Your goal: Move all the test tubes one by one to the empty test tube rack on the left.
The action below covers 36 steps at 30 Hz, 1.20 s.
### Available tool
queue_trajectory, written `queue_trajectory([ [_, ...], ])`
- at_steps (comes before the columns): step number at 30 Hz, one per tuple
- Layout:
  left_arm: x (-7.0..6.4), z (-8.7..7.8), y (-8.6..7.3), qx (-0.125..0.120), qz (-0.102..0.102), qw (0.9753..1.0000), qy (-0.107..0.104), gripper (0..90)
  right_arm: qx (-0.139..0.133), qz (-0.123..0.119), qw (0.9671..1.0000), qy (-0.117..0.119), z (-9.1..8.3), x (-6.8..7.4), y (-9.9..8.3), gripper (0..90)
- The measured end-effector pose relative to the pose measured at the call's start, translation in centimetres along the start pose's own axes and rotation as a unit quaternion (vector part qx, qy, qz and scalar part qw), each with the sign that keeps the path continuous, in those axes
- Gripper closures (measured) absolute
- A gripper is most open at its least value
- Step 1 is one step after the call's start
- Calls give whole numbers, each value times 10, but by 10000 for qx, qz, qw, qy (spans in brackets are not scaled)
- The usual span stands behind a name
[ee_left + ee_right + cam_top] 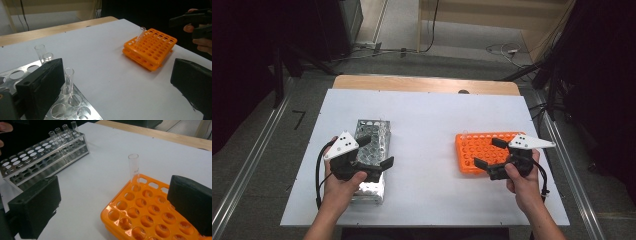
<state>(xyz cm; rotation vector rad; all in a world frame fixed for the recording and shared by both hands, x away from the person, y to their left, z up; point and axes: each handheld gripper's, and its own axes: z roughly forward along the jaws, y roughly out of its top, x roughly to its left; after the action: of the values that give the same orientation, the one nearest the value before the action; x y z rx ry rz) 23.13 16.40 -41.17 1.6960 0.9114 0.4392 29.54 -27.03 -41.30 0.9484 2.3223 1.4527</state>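
The left gripper [373, 151], fingers spread and empty, hovers over the metal rack [373, 145] near the table's left edge, its upright glass test tube [68, 79] just beside the left finger.

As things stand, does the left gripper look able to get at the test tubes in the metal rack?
Probably yes. The left gripper hovers open right over the metal rack, one jaw beside an upright test tube, and nothing stands between them.
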Motion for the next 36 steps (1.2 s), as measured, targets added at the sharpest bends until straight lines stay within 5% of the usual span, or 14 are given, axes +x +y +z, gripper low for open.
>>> queue_trajectory([
  [9,-4,0,0,-38,49,10000,39,0,233,99,9995,-179,34,-12,7,60],
  [18,-4,1,-1,-13,75,10000,34,0,403,477,9956,-701,66,-21,1,277],
  [29,-6,3,-2,8,76,10000,7,0,574,494,9933,-876,81,-19,-3,574],
  [36,-8,5,-2,21,90,10000,-15,0,780,466,9913,-951,89,-17,-5,623],
])
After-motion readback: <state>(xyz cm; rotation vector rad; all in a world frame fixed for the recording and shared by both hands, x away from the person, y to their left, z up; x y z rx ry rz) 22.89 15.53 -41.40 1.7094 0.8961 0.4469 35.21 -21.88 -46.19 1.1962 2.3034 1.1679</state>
